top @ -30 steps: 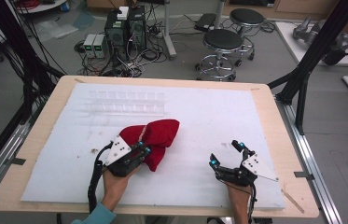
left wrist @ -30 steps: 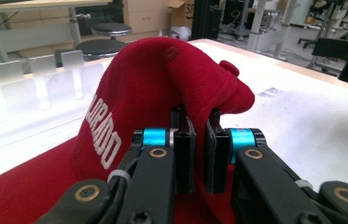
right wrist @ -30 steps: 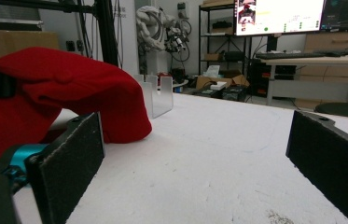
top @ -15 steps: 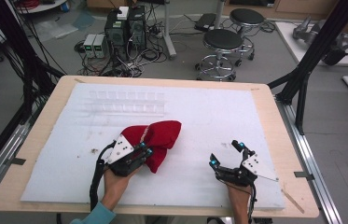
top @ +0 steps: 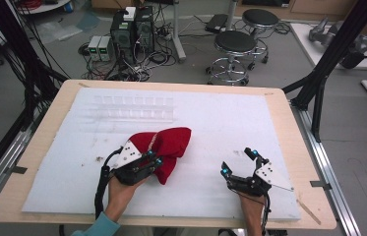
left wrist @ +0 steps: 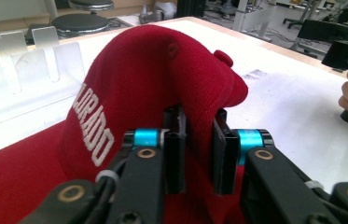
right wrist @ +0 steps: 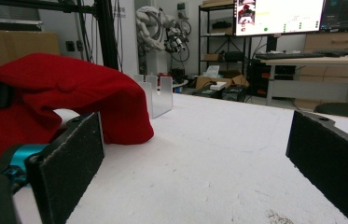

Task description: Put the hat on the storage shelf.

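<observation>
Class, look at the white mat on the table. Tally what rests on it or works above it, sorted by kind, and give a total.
Red cap: 1
Clear plastic rack: 1
Handheld grippers: 2, the left gripper and the right gripper
Total: 4

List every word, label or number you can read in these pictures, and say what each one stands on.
"LORADO": white stitched letters on the red knitted cap, seen in the left gripper view; the start of the word is hidden in a fold.
Wall screen in the right gripper view: text and coloured marks, too small to read.
White label on the black computer tower in the high view: too blurred to read.
</observation>
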A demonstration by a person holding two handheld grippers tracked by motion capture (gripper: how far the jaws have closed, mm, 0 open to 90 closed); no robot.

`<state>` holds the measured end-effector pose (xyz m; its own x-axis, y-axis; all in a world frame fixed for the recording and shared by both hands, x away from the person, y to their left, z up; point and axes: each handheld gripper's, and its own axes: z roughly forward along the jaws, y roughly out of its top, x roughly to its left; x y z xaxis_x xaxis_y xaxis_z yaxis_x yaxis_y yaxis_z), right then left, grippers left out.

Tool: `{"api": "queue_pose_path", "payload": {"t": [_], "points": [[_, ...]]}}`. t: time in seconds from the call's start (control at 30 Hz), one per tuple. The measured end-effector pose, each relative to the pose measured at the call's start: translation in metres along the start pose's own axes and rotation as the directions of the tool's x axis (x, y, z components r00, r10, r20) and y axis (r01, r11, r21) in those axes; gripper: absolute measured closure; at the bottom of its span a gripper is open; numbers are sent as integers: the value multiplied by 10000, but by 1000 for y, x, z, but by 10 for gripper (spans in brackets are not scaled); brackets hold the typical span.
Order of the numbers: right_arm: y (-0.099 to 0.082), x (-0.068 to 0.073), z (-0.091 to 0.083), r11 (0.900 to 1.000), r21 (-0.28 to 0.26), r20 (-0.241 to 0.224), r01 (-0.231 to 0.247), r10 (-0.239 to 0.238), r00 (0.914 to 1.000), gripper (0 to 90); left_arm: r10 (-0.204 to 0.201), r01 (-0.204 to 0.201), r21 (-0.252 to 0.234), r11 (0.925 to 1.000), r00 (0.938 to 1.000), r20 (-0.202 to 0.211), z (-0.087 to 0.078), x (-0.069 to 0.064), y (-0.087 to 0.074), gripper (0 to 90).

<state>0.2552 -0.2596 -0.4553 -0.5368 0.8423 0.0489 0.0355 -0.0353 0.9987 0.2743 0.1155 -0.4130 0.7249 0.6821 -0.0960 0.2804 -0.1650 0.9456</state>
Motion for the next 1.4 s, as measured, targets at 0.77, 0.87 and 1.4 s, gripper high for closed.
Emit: {"api": "queue_pose_path", "payload": {"t": [0.77,0.87,1.4], "points": [[0,0,0,10000,3,2,35,-35,10000,32,89,-94,294,9995,9998,159,-6,6,1,119],[0,0,0,10000,-2,-5,24,-24,10000,32,158,-165,333,9993,9996,234,-7,7,1,108],[0,1,0,9999,-23,19,151,-151,9999,32,687,-719,662,9952,9964,492,-44,40,8,81]]}}
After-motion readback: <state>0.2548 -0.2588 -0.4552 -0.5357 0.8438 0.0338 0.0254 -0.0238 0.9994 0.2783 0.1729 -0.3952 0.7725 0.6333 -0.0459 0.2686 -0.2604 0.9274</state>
